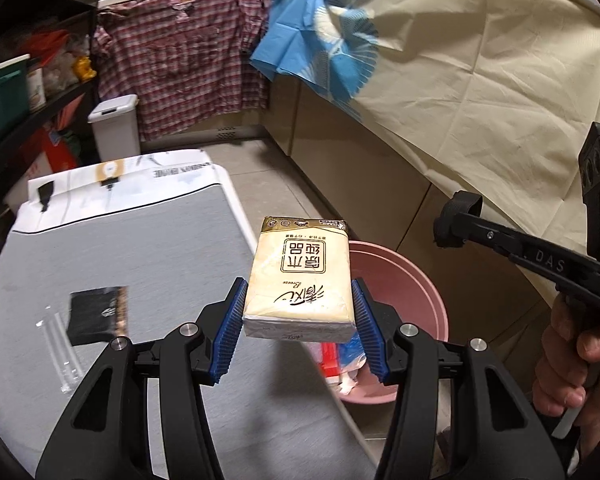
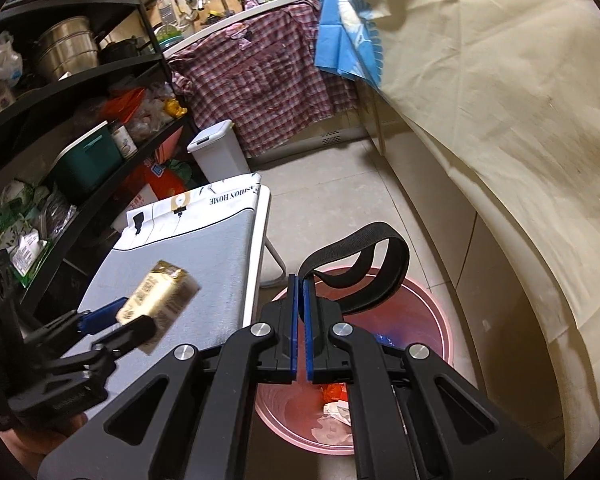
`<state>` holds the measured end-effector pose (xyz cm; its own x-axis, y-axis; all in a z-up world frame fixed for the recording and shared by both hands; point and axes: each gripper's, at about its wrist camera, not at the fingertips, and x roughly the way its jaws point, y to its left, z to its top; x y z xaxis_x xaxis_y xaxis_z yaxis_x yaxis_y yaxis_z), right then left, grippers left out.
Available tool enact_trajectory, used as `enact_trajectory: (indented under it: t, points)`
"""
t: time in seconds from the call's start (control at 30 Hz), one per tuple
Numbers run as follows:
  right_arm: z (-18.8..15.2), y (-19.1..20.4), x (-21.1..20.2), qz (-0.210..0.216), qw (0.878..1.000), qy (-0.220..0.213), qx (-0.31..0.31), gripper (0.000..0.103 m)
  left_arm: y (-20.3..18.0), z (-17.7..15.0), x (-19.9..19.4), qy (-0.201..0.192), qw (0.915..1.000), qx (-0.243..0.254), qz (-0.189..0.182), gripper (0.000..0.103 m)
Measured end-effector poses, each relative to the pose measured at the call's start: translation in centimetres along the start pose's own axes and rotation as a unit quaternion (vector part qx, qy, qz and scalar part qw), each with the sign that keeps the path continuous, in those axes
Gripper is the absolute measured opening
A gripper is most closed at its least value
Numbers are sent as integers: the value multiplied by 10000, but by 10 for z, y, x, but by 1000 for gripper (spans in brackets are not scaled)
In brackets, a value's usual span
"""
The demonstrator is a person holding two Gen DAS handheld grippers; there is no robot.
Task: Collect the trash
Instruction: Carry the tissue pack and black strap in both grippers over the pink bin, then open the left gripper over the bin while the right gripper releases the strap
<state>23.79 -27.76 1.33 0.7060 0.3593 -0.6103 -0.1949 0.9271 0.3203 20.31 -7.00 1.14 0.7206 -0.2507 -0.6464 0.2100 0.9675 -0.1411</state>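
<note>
The left gripper [image 1: 299,316] is clamping a pack of tissues [image 1: 300,278] between its blue pads [image 1: 231,328], gripping it by its long side edges near one short end. The pack's long axis is running straight out along the fingers, with its gold-banded far end pointing away from the camera and tilting slightly upward, and its printed face is facing up. It is hanging in the air past the edge of the grey ironing board [image 1: 112,264], partly over the pink bin [image 1: 412,292] on the floor. The right gripper [image 2: 300,320] is closed on one end of a black strap [image 2: 360,256], whose loop is curling above the bin [image 2: 432,320]. Crumpled wrappers [image 2: 336,404] are lying inside.
</note>
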Motion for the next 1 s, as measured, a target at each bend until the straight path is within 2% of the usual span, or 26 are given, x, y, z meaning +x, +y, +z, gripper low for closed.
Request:
enact_trajectory:
  t: [0.3, 0.7, 0.8, 0.9, 1.0]
  points:
    - [0, -14, 10, -61, 9996, 127, 225, 3, -28, 12, 36, 126, 9998, 127, -6, 52]
    - [1, -23, 22, -66, 9990, 241, 374, 3, -36, 19, 59, 296, 9994, 194, -31, 52]
    - [1, -23, 23, -151, 9989, 262, 357, 9, -37, 19, 65, 404, 9988, 195, -173, 52]
    - [0, -26, 23, -284, 9985, 228, 405, 38, -35, 20, 65, 441, 9986, 176, -213, 53]
    - [1, -29, 22, -277, 9982, 202, 490, 40, -31, 20, 58, 402, 9988, 192, -182, 53]
